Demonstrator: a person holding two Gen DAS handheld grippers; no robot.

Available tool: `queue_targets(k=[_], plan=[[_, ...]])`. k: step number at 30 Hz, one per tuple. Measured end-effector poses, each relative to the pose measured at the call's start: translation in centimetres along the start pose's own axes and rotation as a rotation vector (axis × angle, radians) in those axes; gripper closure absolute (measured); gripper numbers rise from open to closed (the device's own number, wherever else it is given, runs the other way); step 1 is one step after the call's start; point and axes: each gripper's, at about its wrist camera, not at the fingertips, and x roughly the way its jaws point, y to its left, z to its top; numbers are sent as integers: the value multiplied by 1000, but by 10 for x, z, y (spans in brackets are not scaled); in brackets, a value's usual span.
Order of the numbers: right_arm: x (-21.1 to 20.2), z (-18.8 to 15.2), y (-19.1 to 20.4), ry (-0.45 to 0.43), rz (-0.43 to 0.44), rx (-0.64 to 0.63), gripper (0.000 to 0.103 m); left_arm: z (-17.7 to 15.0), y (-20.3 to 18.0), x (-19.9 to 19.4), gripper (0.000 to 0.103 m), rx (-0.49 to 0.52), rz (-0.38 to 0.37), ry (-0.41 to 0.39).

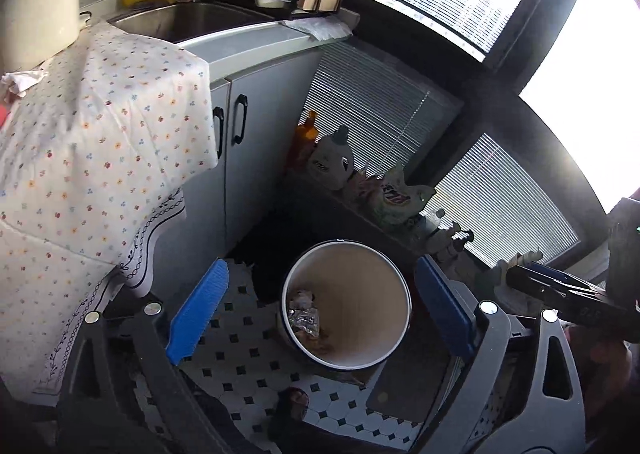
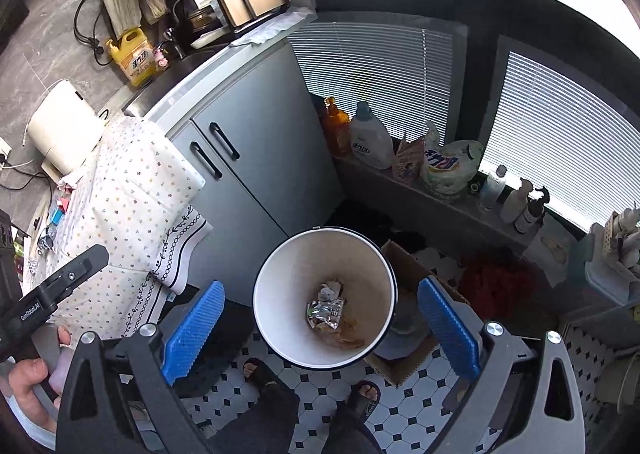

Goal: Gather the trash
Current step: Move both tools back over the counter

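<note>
Trash [image 2: 329, 310] in bin [image 2: 280, 278]; feet [image 2: 362, 394] only in right view.

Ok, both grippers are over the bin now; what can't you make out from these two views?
- Bin contents: crumpled foil wrapper shows, but the scraps under it are too small to identify.
- Cardboard box contents, right wrist view: hidden behind the bin's rim.
- Table under the floral cloth: covered; more trash there is cut off at the frame edge.
</note>
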Motion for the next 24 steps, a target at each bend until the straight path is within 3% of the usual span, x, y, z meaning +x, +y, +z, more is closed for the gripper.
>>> queue_targets(k=[24], plan=[[37,56,240,-38,307,-350,8,-15,180,-146,6,-336,373,-226]])
